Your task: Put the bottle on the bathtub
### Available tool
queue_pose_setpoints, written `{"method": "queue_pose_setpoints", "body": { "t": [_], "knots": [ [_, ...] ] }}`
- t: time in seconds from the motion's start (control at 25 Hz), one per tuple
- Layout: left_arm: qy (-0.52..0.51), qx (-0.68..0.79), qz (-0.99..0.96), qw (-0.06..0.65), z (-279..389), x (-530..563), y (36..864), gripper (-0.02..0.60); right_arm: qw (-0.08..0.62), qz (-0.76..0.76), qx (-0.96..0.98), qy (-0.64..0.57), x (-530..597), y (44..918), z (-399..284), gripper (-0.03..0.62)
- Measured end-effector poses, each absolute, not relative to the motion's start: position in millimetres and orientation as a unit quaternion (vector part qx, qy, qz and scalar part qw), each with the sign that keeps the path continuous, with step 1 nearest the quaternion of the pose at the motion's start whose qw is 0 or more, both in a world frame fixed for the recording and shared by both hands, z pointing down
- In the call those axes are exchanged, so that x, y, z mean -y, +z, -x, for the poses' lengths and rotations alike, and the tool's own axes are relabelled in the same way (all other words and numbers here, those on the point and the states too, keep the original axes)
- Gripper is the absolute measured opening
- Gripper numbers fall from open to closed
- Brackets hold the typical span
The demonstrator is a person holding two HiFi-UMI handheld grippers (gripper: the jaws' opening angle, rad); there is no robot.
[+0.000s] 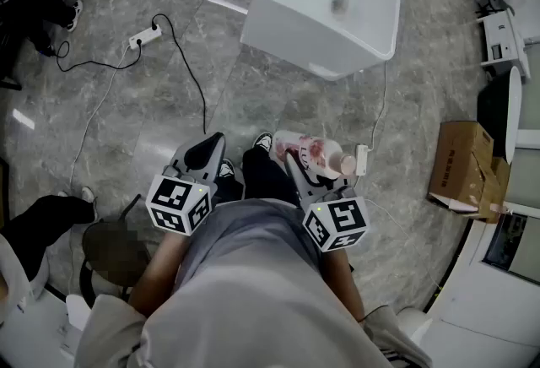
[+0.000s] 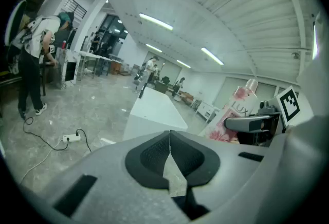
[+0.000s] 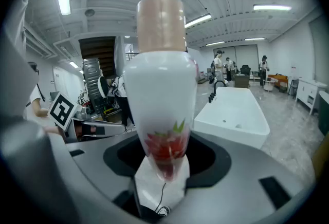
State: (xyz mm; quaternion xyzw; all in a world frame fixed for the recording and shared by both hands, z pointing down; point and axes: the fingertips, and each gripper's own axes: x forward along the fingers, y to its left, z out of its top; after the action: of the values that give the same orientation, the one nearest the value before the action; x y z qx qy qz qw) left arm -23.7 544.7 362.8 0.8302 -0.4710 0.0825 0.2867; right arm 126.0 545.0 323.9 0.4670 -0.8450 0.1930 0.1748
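Grey-clad torso (image 1: 253, 273) nearest camera, 6 o'clock. Just beyond, bottle (image 1: 316, 154) clamped at base by right gripper (image 1: 294, 159), at centre. Left gripper (image 1: 207, 152): jaws pressed together, nothing held. Bathtub (image 1: 287, 30) at 12 o'clock, well apart. Pickup judged done; carry and placement left.

Head view: we look steeply down past the person's own torso. The floor (image 1: 169, 96) fills most of the frame, with the bathtub (image 1: 278, 29) well off at the top.

Left gripper view: the camera sits just behind the left gripper (image 2: 169, 135), low, facing forward across the floor towards the bathtub.

Right gripper view: same mounting on the right gripper (image 3: 165, 159), but the bottle (image 3: 160, 89) stands close to the lens and covers the centre.

All three views share the bathtub. Each gripper view catches the other gripper at its edge.
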Motion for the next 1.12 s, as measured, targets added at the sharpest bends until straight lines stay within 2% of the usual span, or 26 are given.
{"method": "queue_pose_setpoints", "body": {
  "t": [0.52,1.12],
  "knots": [
    [0.094,0.470,-0.835,0.271,9.9,-506.6,359.0,0.009,0.185,-0.469,0.846,0.172,-505.7,332.5,-142.1,0.224],
    [0.128,0.503,-0.808,0.279,1.0,-369.2,363.0,0.009,0.197,-0.446,0.840,0.238,-345.0,372.4,-167.4,0.224]
  ]
}}
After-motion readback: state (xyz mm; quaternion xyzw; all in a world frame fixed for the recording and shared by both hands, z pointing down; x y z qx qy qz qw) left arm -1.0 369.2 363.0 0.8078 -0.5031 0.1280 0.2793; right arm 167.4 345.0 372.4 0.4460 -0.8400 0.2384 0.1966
